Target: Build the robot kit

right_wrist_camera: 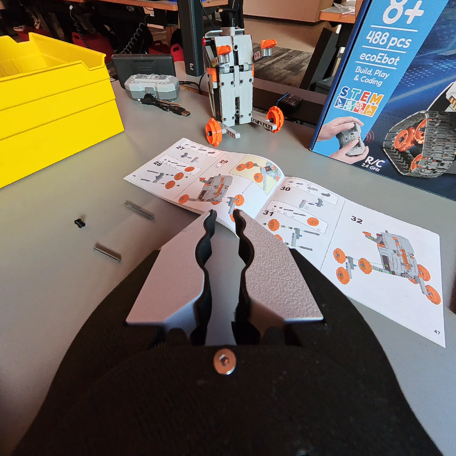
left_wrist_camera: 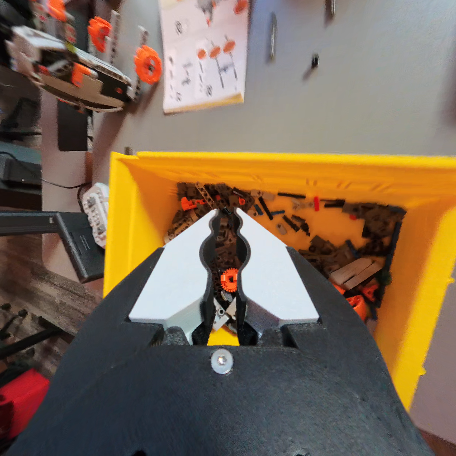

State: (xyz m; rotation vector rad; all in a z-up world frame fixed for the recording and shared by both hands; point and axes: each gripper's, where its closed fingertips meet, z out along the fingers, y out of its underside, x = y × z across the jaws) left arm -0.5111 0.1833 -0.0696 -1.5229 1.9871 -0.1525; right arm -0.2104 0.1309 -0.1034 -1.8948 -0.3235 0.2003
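The grey table (right_wrist_camera: 74, 185) is the biggest thing here, and everything sits on it. Behind it the room shows other desks, dark stands and a wood-look floor.

A tall blue box (right_wrist_camera: 385, 86) stands at the right edge, likely so its picture can be seen. A yellow bin (right_wrist_camera: 49, 111) sits on the left. It has high walls, which keep the pile of small building pieces (left_wrist_camera: 345, 246) from rolling away.

An open booklet (right_wrist_camera: 370, 283) lies flat in the middle, pages up, easy to read while building. Past it a grey and orange model (right_wrist_camera: 232, 81) stands on end. Beside the model are a grey battery box (right_wrist_camera: 151, 86) and a black cable (right_wrist_camera: 162, 104).

The left gripper (left_wrist_camera: 227, 211) reaches down into the bin. Its jaws are almost together, and the tips seem to pinch a small black peg (left_wrist_camera: 225, 211). An orange gear (left_wrist_camera: 229, 278) lies in the pile under them.

The right gripper (right_wrist_camera: 223, 212) hovers low over the table, by the near edge of the booklet. Its jaws are a little apart and hold nothing.

Two grey rods (right_wrist_camera: 139, 210) (right_wrist_camera: 106, 252) and another black peg (right_wrist_camera: 79, 222) lie apart on the bare table to its left, perhaps laid out ready for use.
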